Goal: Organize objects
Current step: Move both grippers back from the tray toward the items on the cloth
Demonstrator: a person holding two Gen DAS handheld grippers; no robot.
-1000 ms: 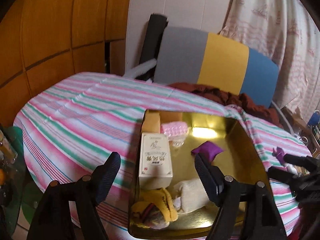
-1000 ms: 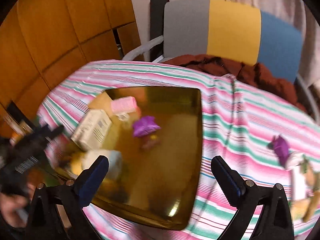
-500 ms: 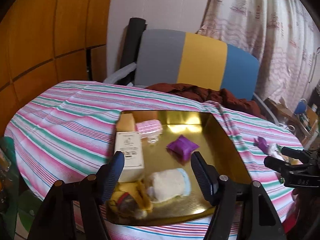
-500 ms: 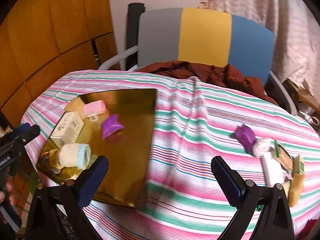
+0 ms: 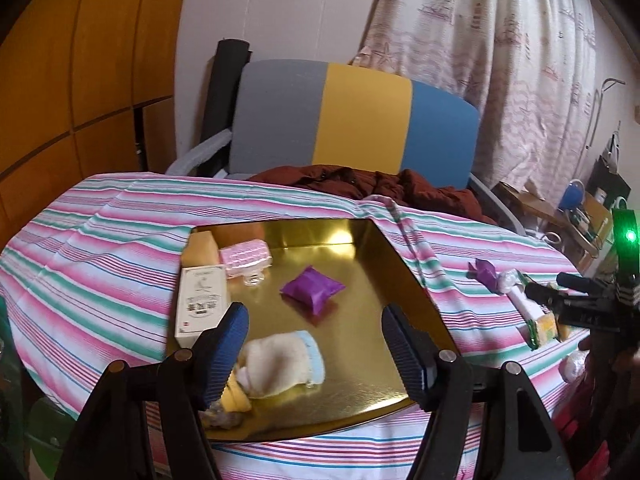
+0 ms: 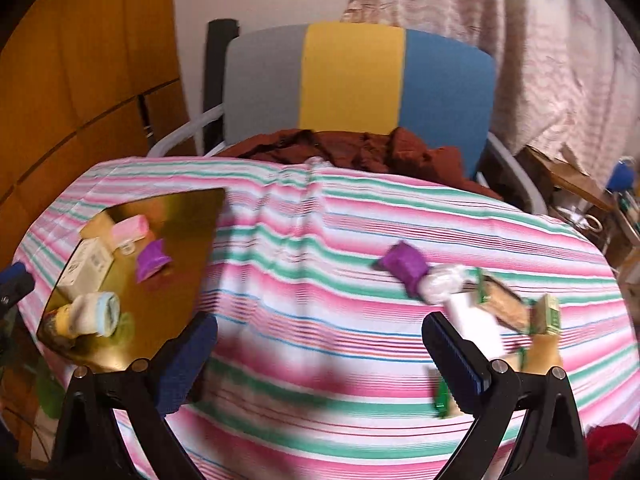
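Left gripper point(image 5: 314, 344): jaws spread, empty, above gold tray's point(image 5: 416, 280) near edge | rolled sock point(image 5: 282, 360) directly below, purple packet point(image 5: 312, 290) beyond | Right gripper point(image 6: 320, 360): spread, empty, facing unsorted pile ahead-right, apparently wrapped snacks point(image 6: 500, 304) (blurred), presumably next pick.

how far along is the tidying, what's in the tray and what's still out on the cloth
Partly done. The gold tray already holds a white box, a pink packet, a purple pouch and a rolled sock. Nothing is in hand: the left tongs and right tongs are both open and empty. Left on the striped tablecloth: a second purple pouch and the snack packets beside it.
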